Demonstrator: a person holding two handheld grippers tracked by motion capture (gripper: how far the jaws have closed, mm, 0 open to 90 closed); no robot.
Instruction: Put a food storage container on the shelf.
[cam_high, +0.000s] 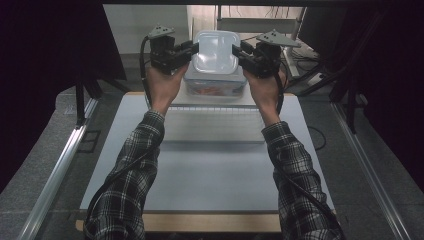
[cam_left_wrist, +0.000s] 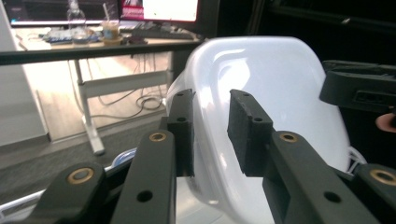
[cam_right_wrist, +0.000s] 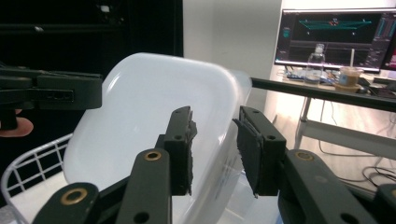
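A white lid (cam_high: 215, 50) hangs just above a clear plastic container (cam_high: 215, 86) with something red inside, at the far end of the table. My left gripper (cam_high: 194, 49) is shut on the lid's left rim and my right gripper (cam_high: 235, 51) on its right rim. In the left gripper view the lid (cam_left_wrist: 271, 84) runs between the left gripper's (cam_left_wrist: 212, 135) pads, with the other gripper's body (cam_left_wrist: 359, 86) beyond it. In the right gripper view the lid (cam_right_wrist: 140, 102) sits tilted between the right gripper's (cam_right_wrist: 215, 149) pads, and the left gripper's body (cam_right_wrist: 51, 93) shows across it.
The container stands at the far end of a white wire rack (cam_high: 215, 122) on a pale mat (cam_high: 210, 175). Metal rails (cam_high: 55, 170) run along both sides of the table. A desk with a monitor (cam_right_wrist: 334, 39), a bottle and a cup stands behind.
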